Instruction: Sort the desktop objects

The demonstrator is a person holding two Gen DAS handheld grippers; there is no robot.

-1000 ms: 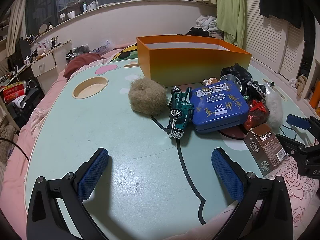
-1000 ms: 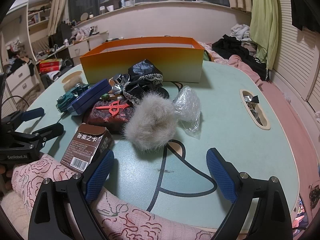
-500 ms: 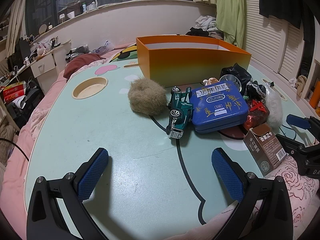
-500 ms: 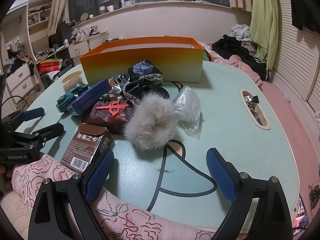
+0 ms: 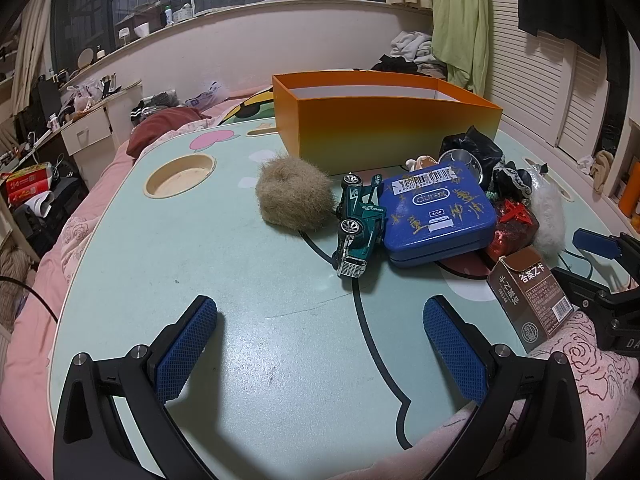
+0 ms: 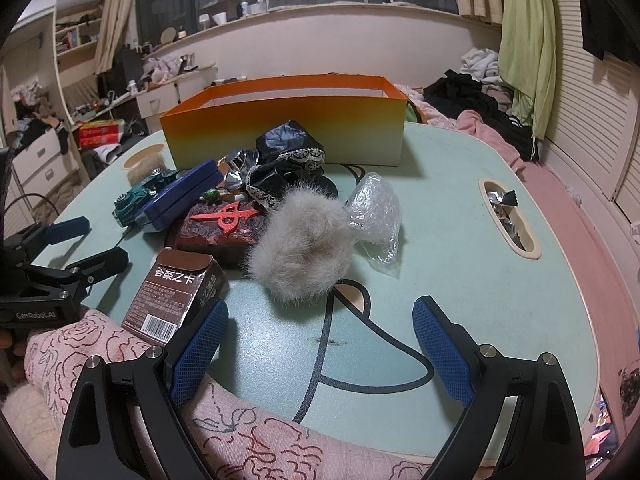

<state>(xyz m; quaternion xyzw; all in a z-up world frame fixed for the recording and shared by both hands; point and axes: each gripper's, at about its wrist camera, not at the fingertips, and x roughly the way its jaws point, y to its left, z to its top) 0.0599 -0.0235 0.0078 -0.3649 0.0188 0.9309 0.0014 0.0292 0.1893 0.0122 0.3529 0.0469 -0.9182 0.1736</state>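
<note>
An orange box (image 5: 384, 120) stands at the back of the pale green table (image 5: 200, 264); it also shows in the right wrist view (image 6: 288, 128). In front of it lie a brown fur ball (image 5: 296, 198), a green toy car (image 5: 358, 230), a blue tin (image 5: 436, 214), a dark red case (image 6: 224, 226), a brown carton (image 6: 176, 292), a grey-white fur ball (image 6: 304, 248), black fabric (image 6: 288, 152) and a clear plastic bag (image 6: 376, 210). My left gripper (image 5: 320, 348) is open and empty above the table's front. My right gripper (image 6: 320, 344) is open and empty, below the grey-white fur ball.
A round cup recess (image 5: 180, 176) sits at the table's left, and a slot recess (image 6: 508, 216) with foil wrappers at its right. Pink rose-print fabric (image 6: 100, 344) lies along the near edge. Bedding, drawers and clothes surround the table.
</note>
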